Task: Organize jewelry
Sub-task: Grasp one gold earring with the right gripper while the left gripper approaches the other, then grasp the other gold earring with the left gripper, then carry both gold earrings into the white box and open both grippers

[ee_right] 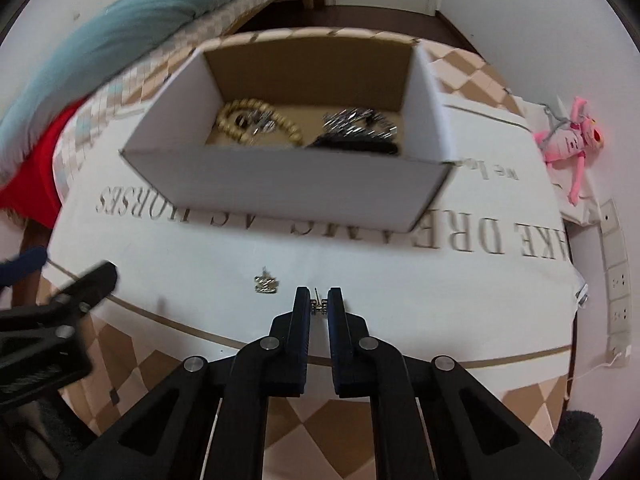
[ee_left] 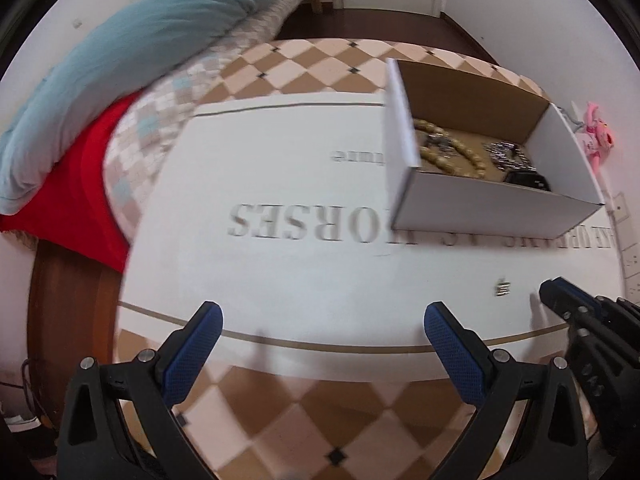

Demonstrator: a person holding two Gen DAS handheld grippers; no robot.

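Observation:
An open white cardboard box [ee_right: 288, 184] stands on a white printed cloth [ee_right: 400, 280] and holds a beaded bracelet [ee_right: 240, 120], silver chain jewelry [ee_right: 356, 122] and a black item [ee_right: 352, 146]. It also shows in the left wrist view [ee_left: 480, 208]. My right gripper [ee_right: 319, 304] is shut on a small metal earring [ee_right: 319, 306] just above the cloth in front of the box. A second small earring [ee_right: 266, 283] lies on the cloth to its left; it also shows in the left wrist view [ee_left: 502, 287]. My left gripper [ee_left: 320, 320] is open and empty, left of the right gripper [ee_left: 568, 304].
The cloth lies on a round table with a tan checkered cover [ee_left: 304, 412]. A bed with a blue quilt [ee_left: 120, 52] and red sheet [ee_left: 80, 184] is to the left. A pink plush toy [ee_right: 568, 144] hangs at the wall on the right, above wall sockets [ee_right: 618, 280].

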